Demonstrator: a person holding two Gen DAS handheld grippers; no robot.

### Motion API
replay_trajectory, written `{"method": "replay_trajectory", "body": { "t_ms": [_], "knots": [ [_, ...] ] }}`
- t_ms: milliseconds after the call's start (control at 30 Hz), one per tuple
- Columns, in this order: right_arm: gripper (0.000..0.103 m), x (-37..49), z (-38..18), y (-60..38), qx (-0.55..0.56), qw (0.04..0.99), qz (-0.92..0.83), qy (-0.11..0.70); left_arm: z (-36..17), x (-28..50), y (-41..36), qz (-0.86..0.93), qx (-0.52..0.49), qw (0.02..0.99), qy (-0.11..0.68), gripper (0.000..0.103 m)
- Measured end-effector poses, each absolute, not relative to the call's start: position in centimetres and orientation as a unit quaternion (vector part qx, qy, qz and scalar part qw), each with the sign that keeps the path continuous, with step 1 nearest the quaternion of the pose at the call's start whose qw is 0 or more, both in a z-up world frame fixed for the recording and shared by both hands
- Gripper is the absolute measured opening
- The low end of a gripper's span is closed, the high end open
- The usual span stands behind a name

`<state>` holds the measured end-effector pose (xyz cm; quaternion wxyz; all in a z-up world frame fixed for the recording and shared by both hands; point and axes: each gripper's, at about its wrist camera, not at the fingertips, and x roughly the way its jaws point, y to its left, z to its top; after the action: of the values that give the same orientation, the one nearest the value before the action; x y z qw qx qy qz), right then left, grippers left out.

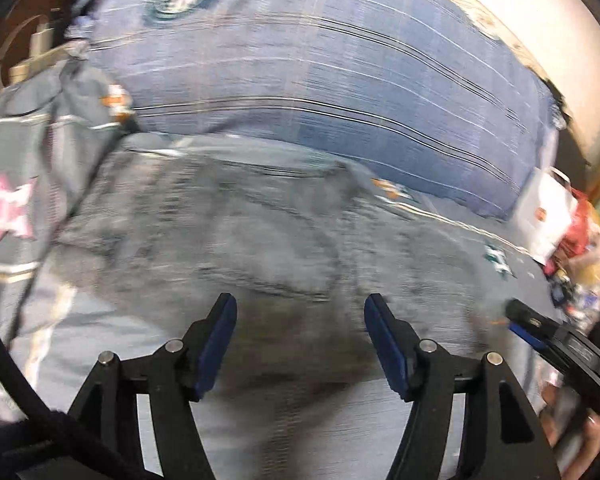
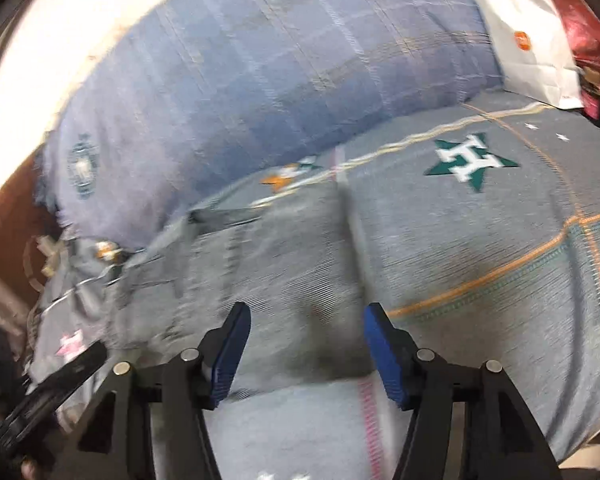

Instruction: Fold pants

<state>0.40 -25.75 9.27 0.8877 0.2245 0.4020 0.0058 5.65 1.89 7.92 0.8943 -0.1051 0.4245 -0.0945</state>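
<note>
Bed with a grey-blue bedsheet printed with stars point(image 2: 500, 240) is filling both views; a big blue plaid pillow point(image 1: 320, 80) is lying along the far side, and a white paper bag point(image 2: 528, 40) is sitting at the pillow's end. Both views are motion-blurred. Grey denim pants point(image 1: 240, 232) are lying flat on the bedsheet just in front of the pillow, looking already folded into a thick block, though blur is making that uncertain. Long axis seems to be running roughly parallel to the pillow; which end is the waistband I cannot tell. Left tongs point(image 1: 300, 344) are hovering over the pants' near edge, spread wide, holding nothing. Right tongs point(image 2: 306, 350) are also gaping wide and empty, sitting above the pants' near edge where it meets the bedsheet. Denim is likely handling as soft but fairly heavy, limp, not slippery, not fragile. Best hold is probably the near edge corners, pinching all layers together.
</note>
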Motion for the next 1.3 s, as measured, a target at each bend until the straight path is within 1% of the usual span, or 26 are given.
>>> {"method": "replay_trajectory", "body": {
  "t_ms": [167,367,433,667,800,900,1000,1200,1300],
  "knots": [
    [0.062,-0.3,11.1,-20.1,0.195,0.895,0.095,0.389,7.7,5.8,5.2,-0.063,-0.134,0.891,0.428,0.067],
    [0.062,1.5,11.4,-14.1,0.179,0.880,0.154,0.413,5.8,6.4,9.4,-0.022,-0.183,0.868,0.462,0.067],
    [0.062,1.8,11.2,-12.8,0.174,0.875,0.161,0.422,5.2,6.8,10.6,-0.011,-0.198,0.859,0.472,0.067],
    [0.063,7.2,8.8,-8.6,0.181,0.848,0.202,0.455,3.8,7.8,14.8,0.013,-0.269,0.826,0.496,0.067],
    [0.062,9.7,7.2,-5.9,0.159,0.841,0.211,0.473,3.5,7.8,16.3,0.027,-0.298,0.820,0.489,0.067],
    [0.062,10.8,6.2,-4.6,0.152,0.832,0.225,0.483,3.4,7.5,18.3,0.066,-0.326,0.820,0.466,0.067],
    [0.062,10.9,5.5,-4.6,0.153,0.830,0.229,0.485,2.0,7.4,19.9,0.081,-0.367,0.801,0.467,0.067],
    [0.062,10.3,4.8,-5.6,0.174,0.822,0.247,0.482,0.0,8.8,19.2,0.027,-0.415,0.773,0.479,0.067],
    [0.062,9.9,4.6,-5.7,0.168,0.822,0.255,0.481,-0.5,10.3,19.4,0.051,-0.423,0.770,0.475,0.067]
  ]
}}
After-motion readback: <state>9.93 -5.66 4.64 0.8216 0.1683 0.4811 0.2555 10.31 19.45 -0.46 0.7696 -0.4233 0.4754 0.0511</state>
